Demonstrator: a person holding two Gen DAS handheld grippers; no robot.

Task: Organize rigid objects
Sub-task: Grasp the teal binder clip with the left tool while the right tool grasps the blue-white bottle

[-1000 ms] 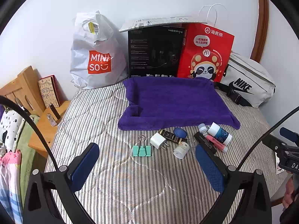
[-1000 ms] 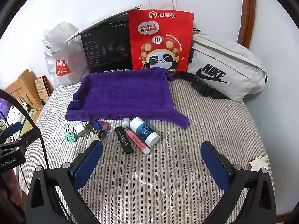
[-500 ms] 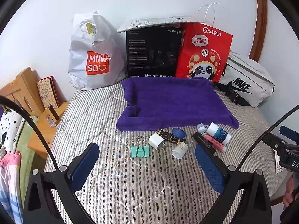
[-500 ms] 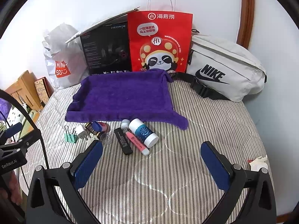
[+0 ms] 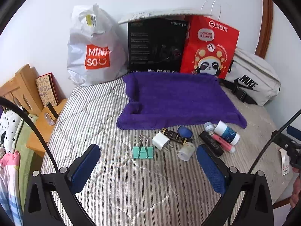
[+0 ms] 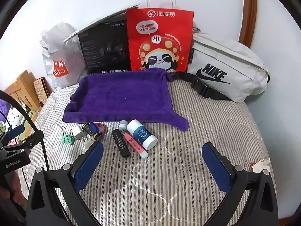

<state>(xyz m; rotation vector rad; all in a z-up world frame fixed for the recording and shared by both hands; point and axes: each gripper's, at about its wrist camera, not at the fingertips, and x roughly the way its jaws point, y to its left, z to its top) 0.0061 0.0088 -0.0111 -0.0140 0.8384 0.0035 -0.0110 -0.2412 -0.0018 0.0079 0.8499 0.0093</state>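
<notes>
Both pairs of fingers are spread and empty above the bed (image 5: 84,113); the left gripper (image 5: 148,159) sits just near of the green clip (image 5: 143,152), while the right gripper (image 6: 152,157) is near-right of the white bottle (image 6: 142,134).

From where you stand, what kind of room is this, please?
Most likely a bedroom in a home. The work surface is a bed with a striped quilted cover, a wooden bedside table stands next to it, and a Miniso shopping bag and a Nike waist bag lean against the wall.
</notes>
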